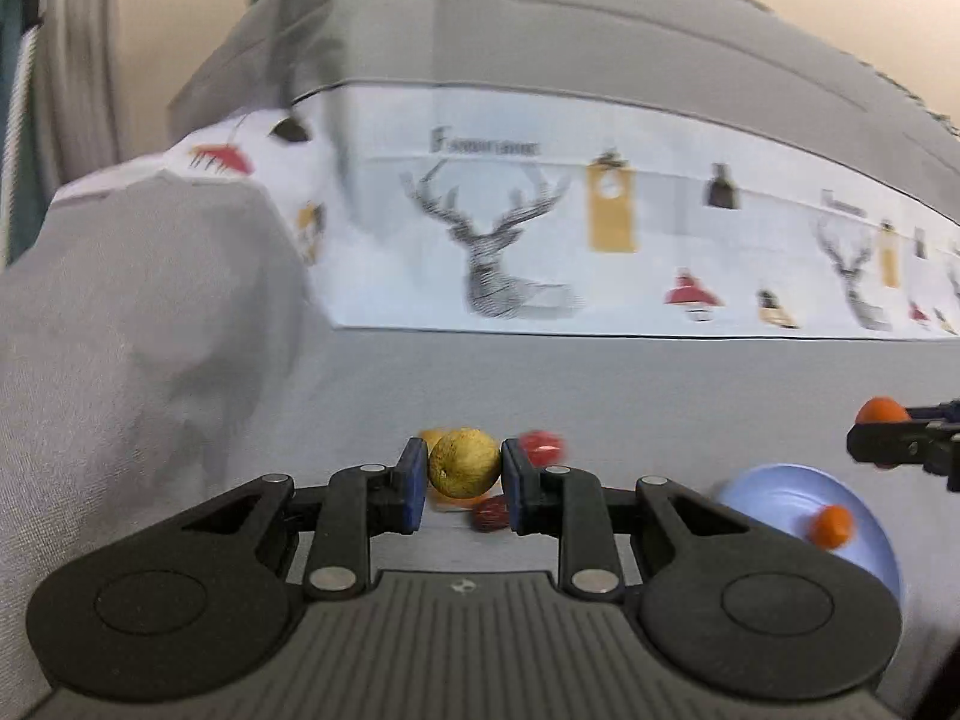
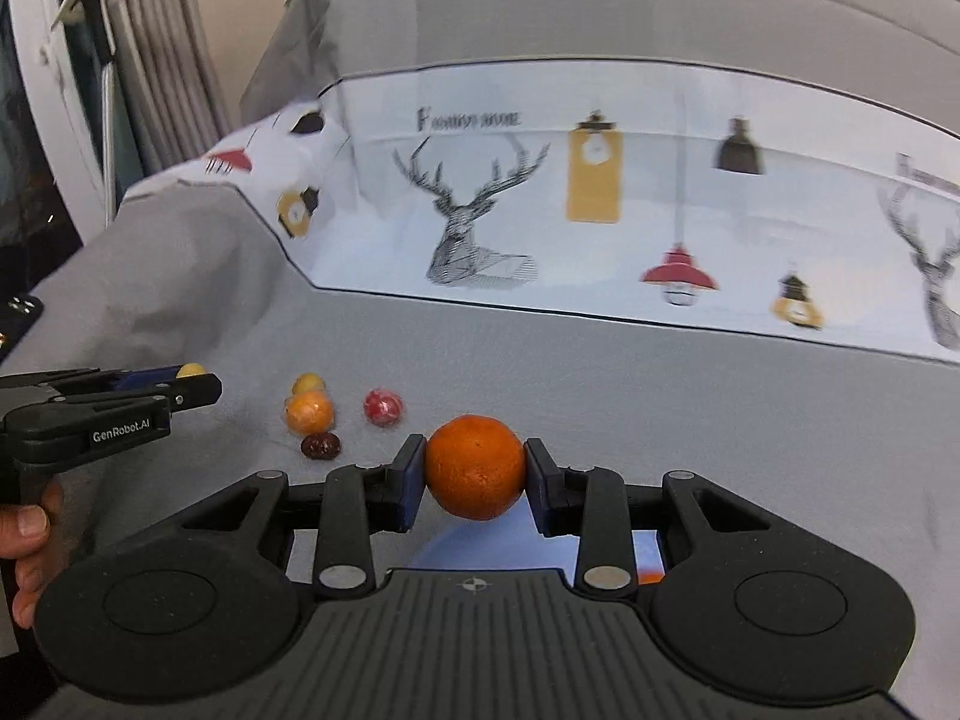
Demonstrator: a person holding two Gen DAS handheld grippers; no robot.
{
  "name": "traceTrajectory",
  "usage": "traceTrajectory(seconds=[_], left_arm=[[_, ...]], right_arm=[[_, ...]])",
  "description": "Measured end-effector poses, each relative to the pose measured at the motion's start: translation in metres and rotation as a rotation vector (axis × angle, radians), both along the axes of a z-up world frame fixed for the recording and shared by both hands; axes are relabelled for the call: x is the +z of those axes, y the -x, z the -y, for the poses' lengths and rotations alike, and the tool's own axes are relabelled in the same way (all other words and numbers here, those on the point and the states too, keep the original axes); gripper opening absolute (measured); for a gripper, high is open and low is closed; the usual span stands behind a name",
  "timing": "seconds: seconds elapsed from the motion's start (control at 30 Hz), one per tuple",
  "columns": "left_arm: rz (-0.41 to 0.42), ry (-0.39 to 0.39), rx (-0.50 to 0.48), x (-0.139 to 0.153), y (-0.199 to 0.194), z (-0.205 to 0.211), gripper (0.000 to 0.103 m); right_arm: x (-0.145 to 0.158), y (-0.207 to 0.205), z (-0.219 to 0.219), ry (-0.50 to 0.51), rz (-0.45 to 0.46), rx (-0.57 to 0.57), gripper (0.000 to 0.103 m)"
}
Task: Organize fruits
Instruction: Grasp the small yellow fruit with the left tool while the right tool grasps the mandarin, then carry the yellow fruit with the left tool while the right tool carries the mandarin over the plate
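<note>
My left gripper (image 1: 465, 471) is shut on a yellow-green round fruit (image 1: 464, 462) held above the grey cloth. It also shows in the right wrist view (image 2: 180, 387) at the left. My right gripper (image 2: 474, 474) is shut on an orange (image 2: 474, 467) held over the light blue plate (image 2: 492, 546). In the left wrist view the plate (image 1: 780, 498) holds one small orange fruit (image 1: 832, 526). On the cloth lie a small yellow fruit (image 2: 308, 384), an orange fruit (image 2: 309, 411), a red fruit (image 2: 383, 406) and a dark brown fruit (image 2: 321, 447).
A grey cloth (image 2: 660, 396) covers the surface. A white printed panel with deer and lamps (image 2: 540, 192) stands behind it. A raised grey fold (image 1: 150, 300) sits at the left. A hand (image 2: 27, 540) holds the left gripper.
</note>
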State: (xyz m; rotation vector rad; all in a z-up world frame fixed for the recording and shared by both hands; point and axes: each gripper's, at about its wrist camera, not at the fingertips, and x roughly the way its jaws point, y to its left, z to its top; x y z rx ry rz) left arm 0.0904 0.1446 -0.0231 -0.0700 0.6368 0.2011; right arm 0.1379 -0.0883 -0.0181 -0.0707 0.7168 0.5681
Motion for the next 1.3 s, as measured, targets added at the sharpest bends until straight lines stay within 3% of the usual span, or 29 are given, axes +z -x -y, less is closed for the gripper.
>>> traceTrajectory(seconds=[0.13,0.2,0.33,0.53,0.73,0.93,1.2,1.3], left_arm=[[0.063,-0.079,-0.056,0.018,0.015,0.027,0.029],[0.080,-0.106,-0.073,0.026,0.017,0.036,0.029],[0.107,-0.114,-0.102,0.046,0.021,0.052,0.029],[0.110,-0.102,-0.183,0.066,0.024,0.077,0.029],[0.059,-0.067,-0.254,0.059,0.014,0.099,0.029],[-0.017,-0.109,-0.287,0.041,0.000,0.112,0.029],[-0.033,-0.107,-0.313,0.028,-0.012,0.114,0.029],[-0.052,-0.069,-0.319,0.020,-0.020,0.117,0.029]], right_arm=[[-0.008,0.026,0.026,-0.046,-0.010,-0.058,0.036],[-0.002,0.039,0.030,-0.089,0.029,-0.036,0.036],[-0.004,0.049,0.035,-0.097,0.038,-0.017,0.036],[-0.006,0.042,0.052,-0.143,0.006,-0.076,0.036],[-0.011,0.039,0.059,-0.147,-0.010,-0.100,0.036],[-0.014,0.035,0.068,-0.140,-0.024,-0.125,0.036],[-0.021,0.030,0.078,-0.113,-0.039,-0.154,0.036],[-0.022,0.029,0.083,-0.106,-0.041,-0.170,0.036]])
